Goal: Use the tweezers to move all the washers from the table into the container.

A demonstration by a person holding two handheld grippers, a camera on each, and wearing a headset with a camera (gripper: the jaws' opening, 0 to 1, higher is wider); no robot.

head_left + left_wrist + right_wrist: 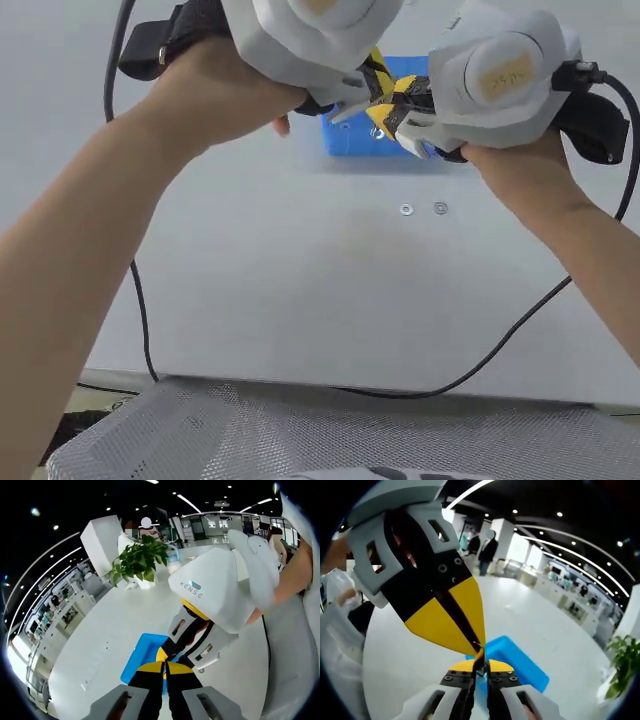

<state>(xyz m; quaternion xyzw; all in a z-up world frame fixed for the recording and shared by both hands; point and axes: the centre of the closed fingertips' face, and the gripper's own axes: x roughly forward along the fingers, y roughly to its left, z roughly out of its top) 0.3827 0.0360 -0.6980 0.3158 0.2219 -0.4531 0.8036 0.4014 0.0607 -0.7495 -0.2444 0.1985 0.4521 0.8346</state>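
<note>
**Washers at five o'clock from my fingertips, container right under them**

I hold both grippers up, tip to tip, over the blue container (350, 140) at the far side of the table (300, 290). The left gripper (166, 666) has its fingers (150, 676) pressed together, yellow tip against yellow tip. The right gripper (481, 666) has its fingers (462, 667) pressed together too, with only a thin dark line between them. Whether either pair pinches the tweezers I cannot tell; anything that thin is lost in the crowd of tips.

In the head view one washer (405, 209) lies flat on the table, and a second washer (440, 208) lies just beside it at its three o'clock, apart from it. Both lie at about five o'clock from where my fingertips meet, nearer to me than the container and off its right-hand end. From the washers, the container sits at about eleven o'clock.

The washers are round, so they set no grip axis of their own, but the pair runs nine to three across my view. My right hand hangs almost over them, so I judge the right gripper is the nearer one. The move I expect is down and back towards me at five o'clock, taking the nearer washer first, then returning along eleven o'clock to the container.
</note>
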